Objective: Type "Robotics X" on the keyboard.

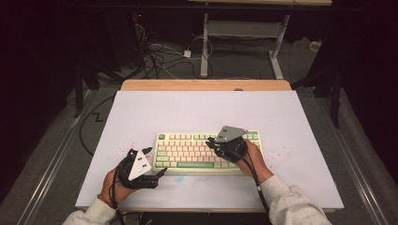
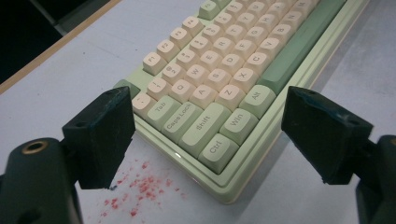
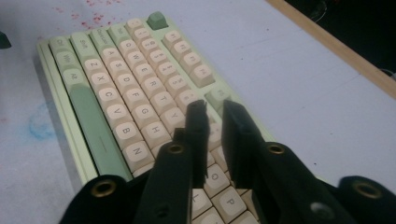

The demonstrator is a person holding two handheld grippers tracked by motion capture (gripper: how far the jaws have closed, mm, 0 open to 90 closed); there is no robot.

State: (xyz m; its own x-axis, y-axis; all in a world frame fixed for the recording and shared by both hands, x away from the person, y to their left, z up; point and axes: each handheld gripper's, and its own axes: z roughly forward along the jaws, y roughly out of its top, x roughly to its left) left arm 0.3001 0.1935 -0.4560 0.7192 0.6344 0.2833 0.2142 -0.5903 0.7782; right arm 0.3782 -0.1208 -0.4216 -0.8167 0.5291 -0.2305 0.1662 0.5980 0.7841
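Black plastic jaws of the left gripper (image 2: 205,140) spread wide in the left gripper view, nothing between the pads, framing the near left corner of the keyboard (image 2: 243,84) without touching it. Held low over the table (image 1: 197,108) just beside that corner in the high view, by the left hand (image 1: 115,185). Red specks (image 2: 140,189) scattered on the white surface directly under the left jaw, close to the keyboard's edge.

Right gripper (image 3: 214,108) poised over the right half of the keyboard, jaws parted only by a narrow gap, pinching nothing, tips above the upper key rows. Gripped from behind by the right hand (image 1: 256,159), grey three-cornered plate (image 1: 228,133) on top.

Pale green case with cream keys and darker green keys along the edges, lying flat near the front middle of the table, long side facing the person. A faint blue smudge (image 3: 39,123) on the surface just in front of it.

Farther back, a wooden strip (image 1: 206,85) along the table's far edge, then a tangle of cables (image 1: 159,58) on the floor and white desk legs (image 1: 205,47) in the dark beyond.
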